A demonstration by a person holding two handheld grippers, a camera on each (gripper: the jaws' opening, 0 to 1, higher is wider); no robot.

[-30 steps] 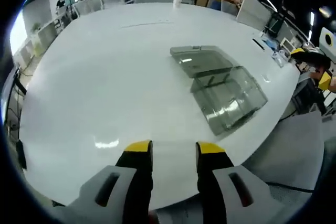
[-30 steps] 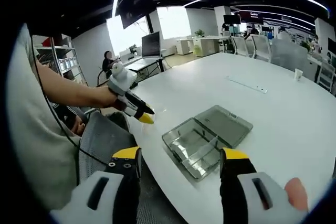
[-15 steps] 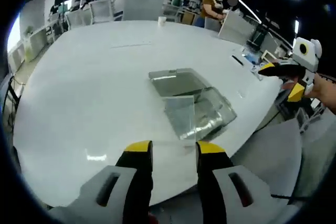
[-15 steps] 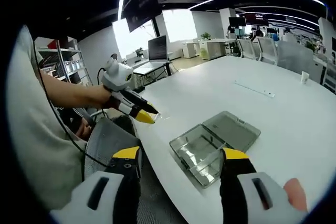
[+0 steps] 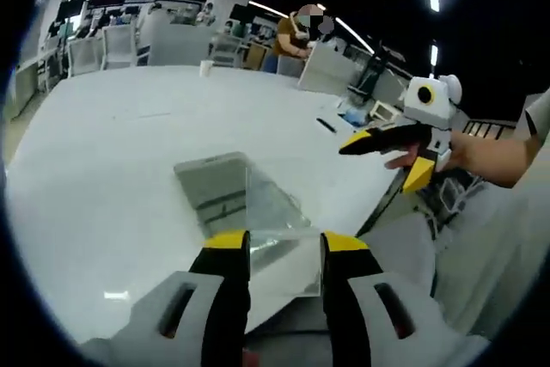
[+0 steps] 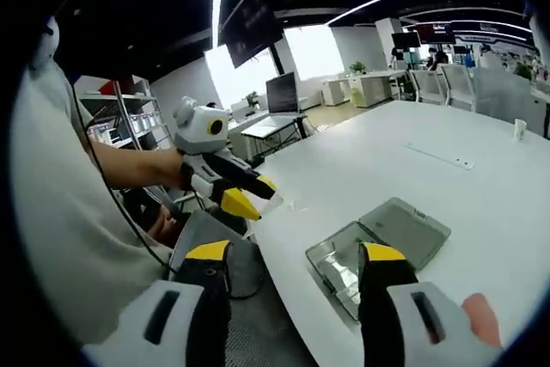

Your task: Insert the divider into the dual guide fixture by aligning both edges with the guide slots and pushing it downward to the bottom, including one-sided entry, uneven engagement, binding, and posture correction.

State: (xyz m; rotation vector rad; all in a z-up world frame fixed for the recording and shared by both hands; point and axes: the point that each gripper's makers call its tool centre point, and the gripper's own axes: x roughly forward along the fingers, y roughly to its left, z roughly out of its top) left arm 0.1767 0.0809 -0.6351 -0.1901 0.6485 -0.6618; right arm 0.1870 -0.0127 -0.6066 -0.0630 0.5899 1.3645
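A clear plastic fixture (image 5: 230, 199) lies on the white table (image 5: 103, 169) close to its near edge, with a flat half and a deeper half with upright clear walls. I cannot tell the divider apart from those walls. My left gripper (image 5: 285, 243) is open just short of it, nothing between its yellow tips. My right gripper (image 5: 397, 145) comes in from the right in a hand, off the table and open. In the right gripper view the fixture (image 6: 382, 242) sits past my open right gripper (image 6: 296, 253), and the left gripper (image 6: 245, 193) hovers at the table's edge.
A paper cup (image 5: 206, 66) stands far back on the table, also seen as a cup (image 6: 520, 127) at the right. A thin strip (image 6: 438, 154) lies mid-table. A person (image 5: 296, 36) sits at the far side. A grey chair seat (image 6: 219, 251) is below the edge.
The left gripper view has swung right and come nearer the fixture, and the right gripper has entered it. Both grippers keep the same opening; the fixture has not moved on the table.
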